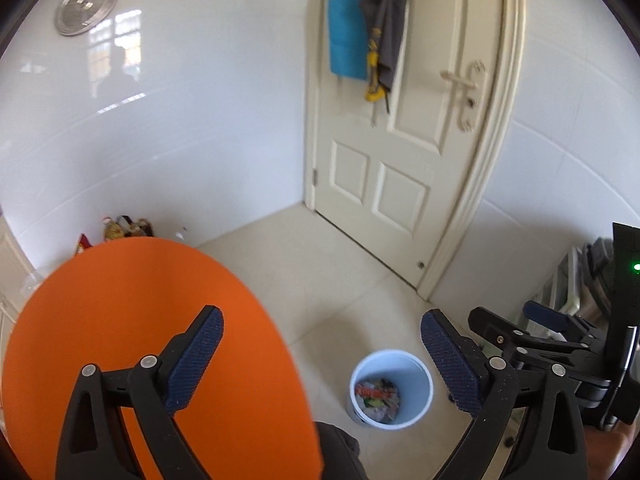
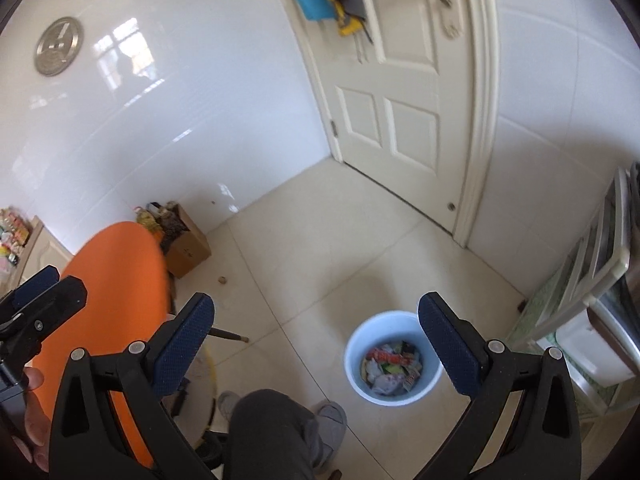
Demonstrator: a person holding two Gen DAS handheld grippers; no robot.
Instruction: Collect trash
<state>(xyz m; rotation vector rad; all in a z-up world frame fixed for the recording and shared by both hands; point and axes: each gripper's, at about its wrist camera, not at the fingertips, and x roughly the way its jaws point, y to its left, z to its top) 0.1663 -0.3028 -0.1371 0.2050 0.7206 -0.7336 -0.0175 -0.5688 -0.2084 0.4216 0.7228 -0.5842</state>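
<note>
Trash (image 2: pixel 392 368) fills the white bin (image 2: pixel 394 394); both grippers' fingers (image 1: pixel 196 364) spread, empty.

Trash (image 2: pixel 394 366) in bin (image 2: pixel 360 344); bin on floor (image 2: pixel 320 248), right of table (image 2: pixel 120 280).

walls: white tile (image 2: pixel 180 120) | door: cream (image 1: pixel 400 152) | floor: beige tile (image 2: pixel 340 240)
</note>
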